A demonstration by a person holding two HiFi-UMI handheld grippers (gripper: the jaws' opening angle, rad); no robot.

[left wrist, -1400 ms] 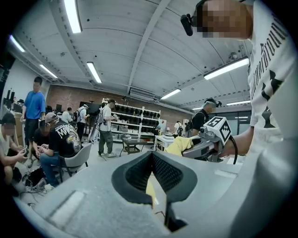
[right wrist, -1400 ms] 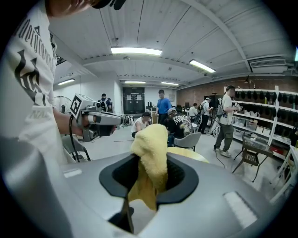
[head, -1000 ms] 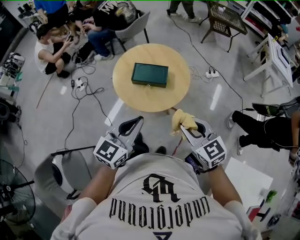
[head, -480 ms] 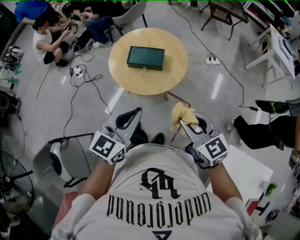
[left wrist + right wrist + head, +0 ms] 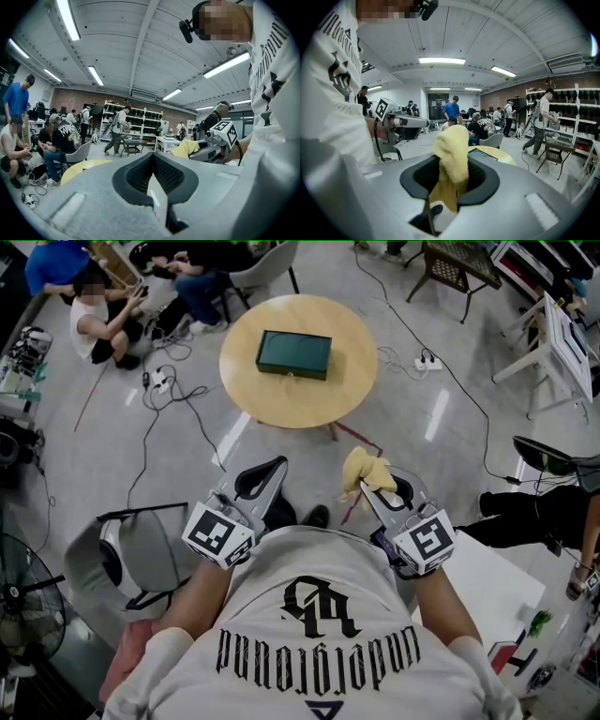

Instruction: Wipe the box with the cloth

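Head view: cloth (image 5: 364, 472) gripped, box (image 5: 294, 353) not yet reached

From where I'm watching, the person is standing well back from the round wooden surface (image 5: 281, 409). The dark green box is lying flat near its middle, closed. The right tongs (image 5: 371, 489) are clamping the crumpled yellow cloth, which is bunching up past the tips. The right gripper view is showing the fabric pinched between the pads. The left tongs (image 5: 266, 474) are sitting with tips together and nothing between them. Both are hovering close to the person's chest, well apart from the box. As I'm reading it, only the picking up of the cloth is done. The walk to the surface and all of the wiping are waiting to be done.
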